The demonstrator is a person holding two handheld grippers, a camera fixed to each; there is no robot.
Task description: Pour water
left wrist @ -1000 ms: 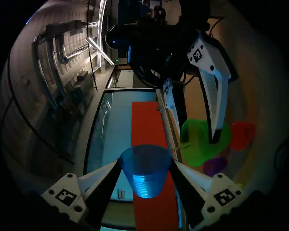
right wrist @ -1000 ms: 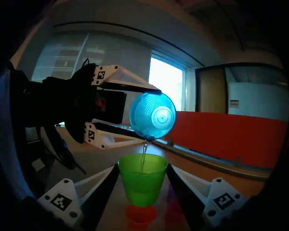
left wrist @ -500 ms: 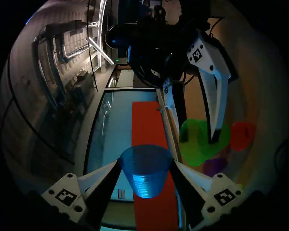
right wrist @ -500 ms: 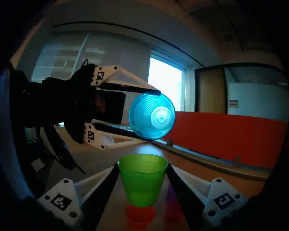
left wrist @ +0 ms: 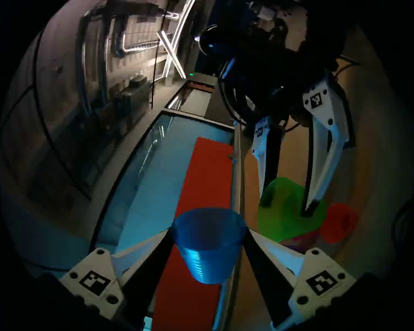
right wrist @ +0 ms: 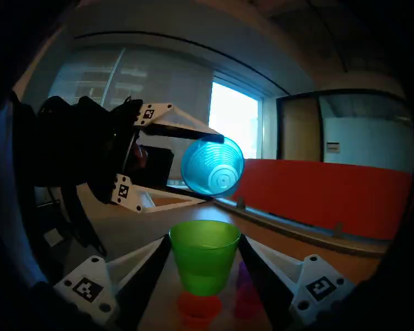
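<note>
The right gripper [right wrist: 204, 244] grips an upright green cup [right wrist: 204, 259] between its fingers, with an orange cup [right wrist: 198, 304] and a purple cup [right wrist: 243, 287] near it on the table [right wrist: 124, 234]. Farther off and higher, the left gripper [right wrist: 208, 165] clamps a blue cup [right wrist: 212, 165], tipped with its base towards the green one. A red partition [right wrist: 339, 193] stands beyond

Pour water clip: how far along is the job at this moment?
Done: the green cup, upright in the right claw, looks partly filled. In hand: the left claw holds the blue cup tipped sideways above it, no stream falling. Left: probably righting the blue cup and setting both down.
</note>
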